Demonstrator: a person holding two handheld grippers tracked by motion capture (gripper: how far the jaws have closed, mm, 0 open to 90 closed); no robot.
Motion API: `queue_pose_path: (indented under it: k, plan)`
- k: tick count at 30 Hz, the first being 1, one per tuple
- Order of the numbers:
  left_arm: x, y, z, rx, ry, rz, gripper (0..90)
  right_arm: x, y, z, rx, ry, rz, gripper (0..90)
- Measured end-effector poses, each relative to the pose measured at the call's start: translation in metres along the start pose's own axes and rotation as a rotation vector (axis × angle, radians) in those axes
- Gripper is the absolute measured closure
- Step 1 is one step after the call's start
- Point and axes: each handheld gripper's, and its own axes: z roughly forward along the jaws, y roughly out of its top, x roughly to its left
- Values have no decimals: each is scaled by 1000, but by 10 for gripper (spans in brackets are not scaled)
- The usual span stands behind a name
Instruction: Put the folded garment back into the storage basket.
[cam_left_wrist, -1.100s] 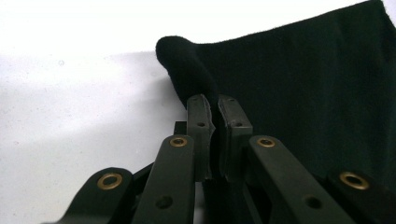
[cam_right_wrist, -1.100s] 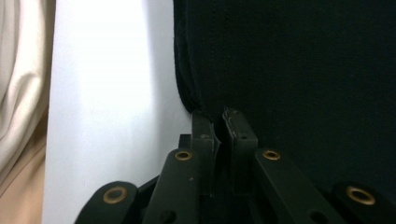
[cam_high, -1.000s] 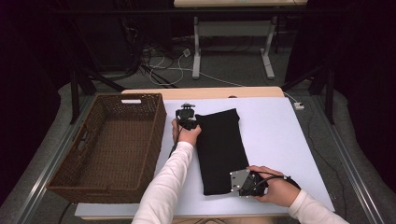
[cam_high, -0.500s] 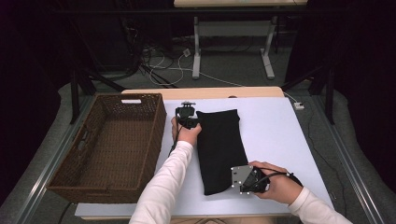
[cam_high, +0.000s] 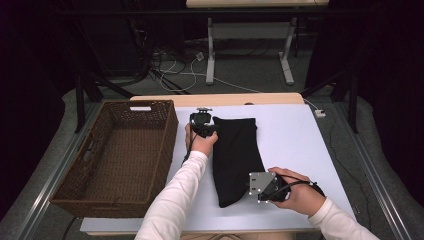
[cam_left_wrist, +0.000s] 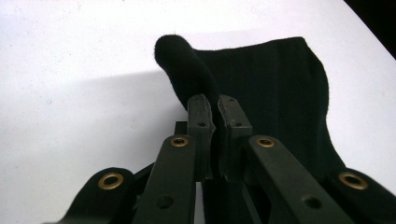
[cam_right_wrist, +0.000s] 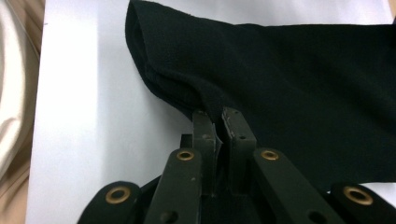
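The black cloth (cam_high: 236, 160) beside the basket (cam_high: 117, 155) looks soft and limp, so both left gripper (cam_left_wrist: 212, 105) and right gripper (cam_right_wrist: 217, 116) have their jaws clamped on its edge folds.

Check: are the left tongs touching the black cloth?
Touching. In the left gripper view, the left tongs are shut on a pinched-up fold of the black cloth, which rises from between the jaws.
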Motion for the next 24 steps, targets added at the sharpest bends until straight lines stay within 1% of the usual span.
queue_pose_path:
  k: [2,6,7,9,10,12,13,15,18,19,20,21,24]
  plan:
    - [-1,0,-1,-2,0,4,850,-1,0,-2,-3,-6,4,854]
    - [-4,2,-4,-8,-1,25,850,-3,1,-6,-8,-18,2,854]
    - [-6,3,-5,-13,-3,22,850,-3,1,-7,-18,-22,6,854]
    - [-10,4,-7,-13,-5,32,850,-3,2,-10,-12,-28,12,854]
    - [-12,5,-8,-17,-6,34,850,-4,3,-11,-15,-32,6,854]
    - [-15,7,-11,-14,-7,52,850,-6,4,-13,-19,-40,2,854]
    - [-17,8,-12,-18,-11,55,851,-6,4,-14,-22,-42,10,854]
    - [-22,11,-17,-20,-14,65,851,-7,5,-16,-32,-42,18,854]
    - [-27,15,-22,-29,-15,82,851,-10,6,-19,-54,-44,15,854]
    - [-29,17,-24,-28,-15,88,851,-10,7,-21,-54,-44,21,854]
    - [-31,18,-26,-31,-14,86,851,-11,8,-22,-62,-43,13,854]
    - [-32,19,-27,-32,-15,90,851,-11,8,-23,-64,-46,18,854]
    - [-37,22,-33,-35,-10,111,851,-12,10,-26,-78,-43,26,854]
